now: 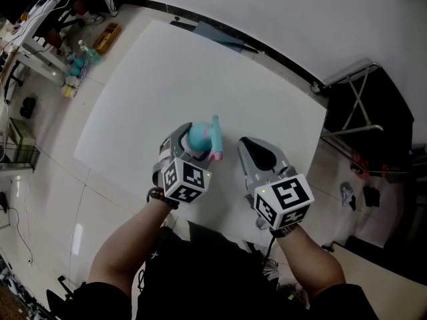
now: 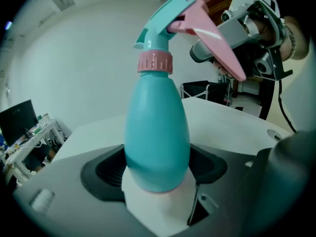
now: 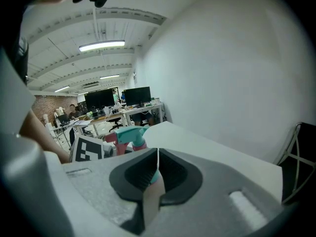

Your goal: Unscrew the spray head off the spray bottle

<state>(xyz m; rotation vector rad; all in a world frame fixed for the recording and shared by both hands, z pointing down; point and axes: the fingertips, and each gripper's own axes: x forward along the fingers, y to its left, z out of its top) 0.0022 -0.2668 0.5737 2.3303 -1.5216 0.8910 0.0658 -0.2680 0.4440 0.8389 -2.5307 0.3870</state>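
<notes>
The left gripper [image 2: 157,171] has its wide-set jaws clamped on the teal body of the spray bottle [image 2: 157,127], holding it over the near part of the white table [image 1: 167,72] with the spray head [image 2: 170,14] pointing away from the gripper. The right gripper [image 3: 156,177] sits just beside it, jaws pressed together on nothing. The next move, I judge, is to part those jaws and close them on the ribbed pink collar [image 2: 155,62] rather than the pink trigger [image 2: 217,46], which would likely flex. Grip the body firmly so the bottle cannot spin, and turn the collar squarely about the bottle's axis
</notes>
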